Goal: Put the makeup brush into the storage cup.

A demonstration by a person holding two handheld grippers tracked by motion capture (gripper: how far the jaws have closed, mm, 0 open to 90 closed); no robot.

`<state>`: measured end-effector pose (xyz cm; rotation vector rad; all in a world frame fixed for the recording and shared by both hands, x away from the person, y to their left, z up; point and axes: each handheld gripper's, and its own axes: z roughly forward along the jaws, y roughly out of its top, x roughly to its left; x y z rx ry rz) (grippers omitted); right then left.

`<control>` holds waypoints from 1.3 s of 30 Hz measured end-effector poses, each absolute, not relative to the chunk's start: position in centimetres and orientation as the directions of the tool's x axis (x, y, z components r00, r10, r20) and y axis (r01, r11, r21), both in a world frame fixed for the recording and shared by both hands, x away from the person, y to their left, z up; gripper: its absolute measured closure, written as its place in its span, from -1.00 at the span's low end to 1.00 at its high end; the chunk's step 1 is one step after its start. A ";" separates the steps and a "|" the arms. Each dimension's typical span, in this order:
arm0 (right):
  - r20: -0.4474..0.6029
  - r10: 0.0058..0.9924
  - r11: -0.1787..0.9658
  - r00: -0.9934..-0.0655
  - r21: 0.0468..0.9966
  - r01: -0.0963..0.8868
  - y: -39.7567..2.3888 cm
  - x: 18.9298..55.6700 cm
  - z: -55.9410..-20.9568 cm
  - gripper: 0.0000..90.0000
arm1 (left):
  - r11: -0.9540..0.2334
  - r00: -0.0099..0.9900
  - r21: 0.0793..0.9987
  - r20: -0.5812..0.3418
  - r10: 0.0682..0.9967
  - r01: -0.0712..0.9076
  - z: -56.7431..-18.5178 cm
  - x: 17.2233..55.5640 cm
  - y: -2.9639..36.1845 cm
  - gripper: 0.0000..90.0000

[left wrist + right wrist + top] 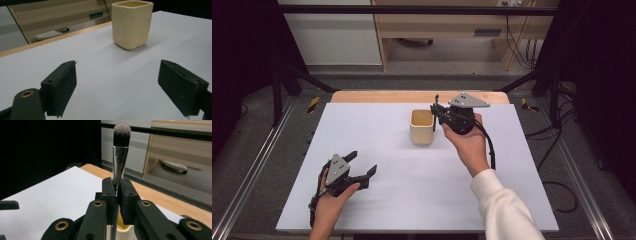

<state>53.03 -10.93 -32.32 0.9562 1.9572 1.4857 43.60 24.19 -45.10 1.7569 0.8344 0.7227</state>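
Right gripper (117, 202) clamps a makeup brush (119, 157) upright just above the cream cup (422, 127), left gripper (361, 168) gaping idle well short of the cup; lower straight, handle-first, releasing only once inside.

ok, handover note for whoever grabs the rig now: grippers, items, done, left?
Right gripper: shut on the makeup brush, held upright, bristles up, above the cream cup.
Left gripper: open, holds nothing, low over the white table sheet, jaws toward the cup.
Done: brush gripped.
Left: cannot tell whether the brush goes into the cup or comes out of it; its lower end is near the rim.
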 end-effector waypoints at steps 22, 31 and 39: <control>0.015 0.807 0.140 -0.590 0.966 0.216 -10.2 54.2 -31.9 0.85 | -0.244 0.582 0.950 0.088 0.808 0.195 -45.1 43.5 24.0 -0.66; 0.002 0.809 0.144 -0.588 0.969 0.201 -9.7 54.7 -31.2 0.85 | -0.230 0.583 0.953 0.075 0.809 0.197 -45.1 43.6 24.2 -0.66; -0.003 0.813 0.140 -0.583 0.971 0.191 -9.5 55.2 -30.6 0.85 | -0.213 0.570 0.958 0.067 0.819 0.193 -45.0 43.7 24.6 -0.66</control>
